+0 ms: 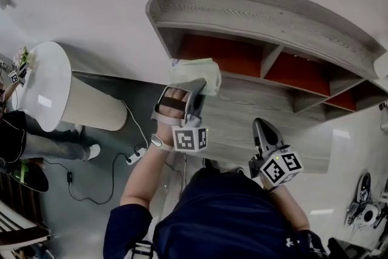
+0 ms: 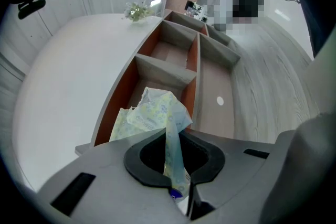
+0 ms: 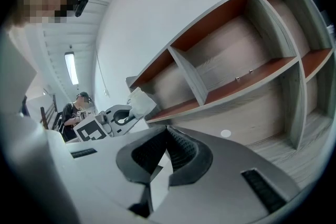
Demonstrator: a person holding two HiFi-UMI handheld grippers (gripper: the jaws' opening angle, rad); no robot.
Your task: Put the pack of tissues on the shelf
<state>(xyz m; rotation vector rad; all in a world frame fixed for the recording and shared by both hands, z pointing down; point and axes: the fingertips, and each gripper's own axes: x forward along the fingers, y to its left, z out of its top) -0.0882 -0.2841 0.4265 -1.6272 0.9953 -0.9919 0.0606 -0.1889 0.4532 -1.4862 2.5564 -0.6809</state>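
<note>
The left gripper (image 2: 172, 136) is clamped on a wrapper flap of the crumpled pale green-and-yellow plastic pack of tissues (image 2: 151, 112). The pack is held just before an end compartment of the grey wood-grain shelf with orange-red back panels (image 1: 273, 15) (its lower part hides behind the jaws). The right gripper (image 3: 168, 131), closed on nothing, hangs further back from that shelf.

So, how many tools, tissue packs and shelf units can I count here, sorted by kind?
Tools: 2 (left tool, right tool)
Tissue packs: 1 (pack of tissues, in the left tool)
Shelf units: 1 (shelf)
Total: 4
</note>
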